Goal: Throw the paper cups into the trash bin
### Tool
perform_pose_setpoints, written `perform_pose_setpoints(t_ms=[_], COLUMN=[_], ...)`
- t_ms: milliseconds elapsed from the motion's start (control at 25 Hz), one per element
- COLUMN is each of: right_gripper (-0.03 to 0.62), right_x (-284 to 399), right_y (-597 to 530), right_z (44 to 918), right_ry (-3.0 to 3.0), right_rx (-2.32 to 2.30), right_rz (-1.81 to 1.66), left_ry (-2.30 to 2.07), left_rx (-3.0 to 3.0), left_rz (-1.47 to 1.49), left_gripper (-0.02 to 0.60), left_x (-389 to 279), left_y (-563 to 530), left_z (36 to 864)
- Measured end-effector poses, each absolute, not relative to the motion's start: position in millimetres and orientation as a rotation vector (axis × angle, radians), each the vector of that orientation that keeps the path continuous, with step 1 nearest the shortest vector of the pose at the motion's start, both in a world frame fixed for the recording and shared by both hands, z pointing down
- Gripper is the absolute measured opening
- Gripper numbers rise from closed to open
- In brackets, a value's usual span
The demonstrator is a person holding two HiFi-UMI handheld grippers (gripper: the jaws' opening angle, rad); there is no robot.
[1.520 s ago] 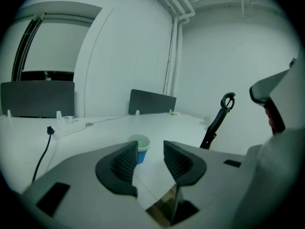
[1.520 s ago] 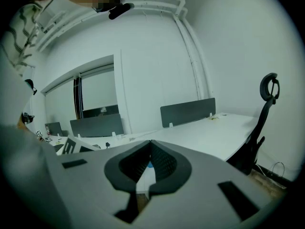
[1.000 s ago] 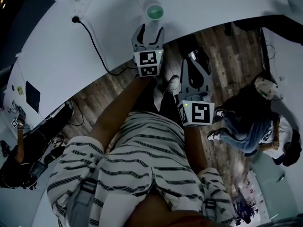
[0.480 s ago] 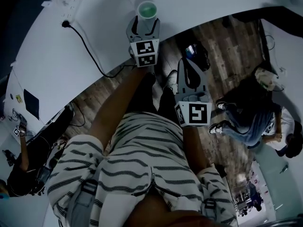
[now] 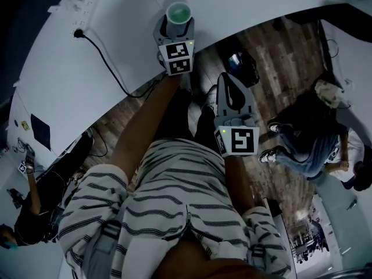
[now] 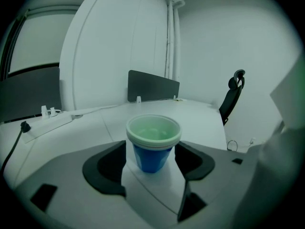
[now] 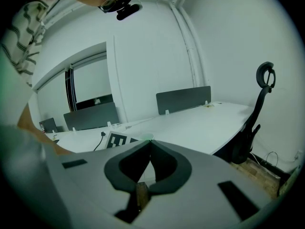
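Moved: our left gripper (image 5: pixel 175 29) has pushed forward over the table edge since a second ago. The paper cup (image 6: pixel 153 142) that stood ahead of it now sits between its jaws.
Right gripper (image 7: pixel 149 149): nearest to us, held in front of our legs above the wood floor (image 5: pixel 279 63). Its jaws are pressed together with nothing in them.
Left gripper: out at arm's length, jaws spread wide, one on each side of the cup. We see a gap on both sides, so there is no grip yet.
Paper cup: upright on the white table (image 5: pixel 64 80), close to its near edge, with a blue wall and a pale rim. The rim looks doubled, perhaps two cups nested, but we cannot be sure.
Table: a black cable (image 5: pixel 107 60) runs across it, well to the left of the cup.
Farther off: a grey partition (image 6: pixel 152 86) stands at the table's far side, with an office chair (image 6: pixel 232 97) to the right.
Trash bin: we cannot pick it out for certain in any view.
Progress: we judge this an early stage, with nothing thrown away yet. Closing on the cup, lifting it, carrying it to the bin and dropping it in all remain.
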State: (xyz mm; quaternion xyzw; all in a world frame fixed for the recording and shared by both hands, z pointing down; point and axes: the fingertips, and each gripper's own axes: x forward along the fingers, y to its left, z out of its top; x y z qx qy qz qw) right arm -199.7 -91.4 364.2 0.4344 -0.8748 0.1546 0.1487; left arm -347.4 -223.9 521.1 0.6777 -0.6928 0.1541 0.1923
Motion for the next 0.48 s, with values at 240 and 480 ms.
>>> perform_pose_setpoints(t_ms=[240, 480], right_gripper=[0.011, 0.011], right_x=[-200, -188], right_y=[-89, -89], right_z=[367, 365], right_ry=[-2.497, -2.476], right_rx=[1.258, 1.327], right_rz=[0.437, 0.45], left_ry=[-1.922, -1.889], left_rx=[1.937, 1.99], left_rz=[0.436, 0.433], left_gripper=[0.303, 0.293], left_x=[-346, -336], left_y=[-234, -234], left_z=[520, 509])
